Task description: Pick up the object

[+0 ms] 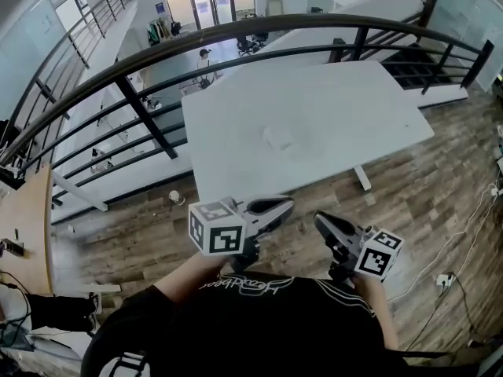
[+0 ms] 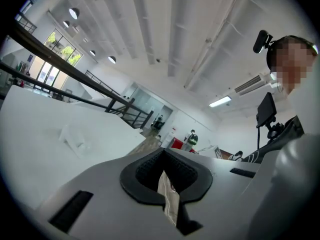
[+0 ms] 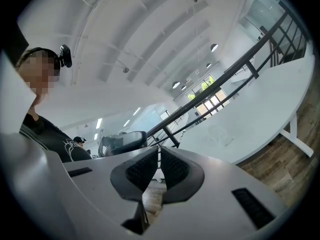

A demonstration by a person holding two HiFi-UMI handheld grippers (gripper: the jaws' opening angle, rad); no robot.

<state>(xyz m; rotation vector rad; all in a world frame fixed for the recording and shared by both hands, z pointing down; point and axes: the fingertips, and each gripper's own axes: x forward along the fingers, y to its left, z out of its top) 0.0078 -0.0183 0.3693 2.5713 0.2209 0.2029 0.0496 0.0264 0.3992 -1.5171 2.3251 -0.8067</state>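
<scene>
A small pale, see-through object (image 1: 277, 138) lies near the middle of the white table (image 1: 354, 108). It also shows faintly in the left gripper view as the object (image 2: 75, 137) and in the right gripper view as the object (image 3: 223, 134). Both grippers are held close to my body, short of the table's near edge and above the wooden floor. The left gripper (image 1: 286, 205) is shut with nothing between its pads; its jaws (image 2: 164, 155) point toward the table. The right gripper (image 1: 321, 221) is beside it, tips (image 3: 159, 152) together and empty.
A black railing (image 1: 141, 104) curves round the far side of the table, with a lower level beyond it. A white table leg (image 1: 361, 179) stands on the wooden floor (image 1: 440, 203). Cables and a socket (image 1: 445, 279) lie at the right. A wooden desk (image 1: 27, 210) sits at the left.
</scene>
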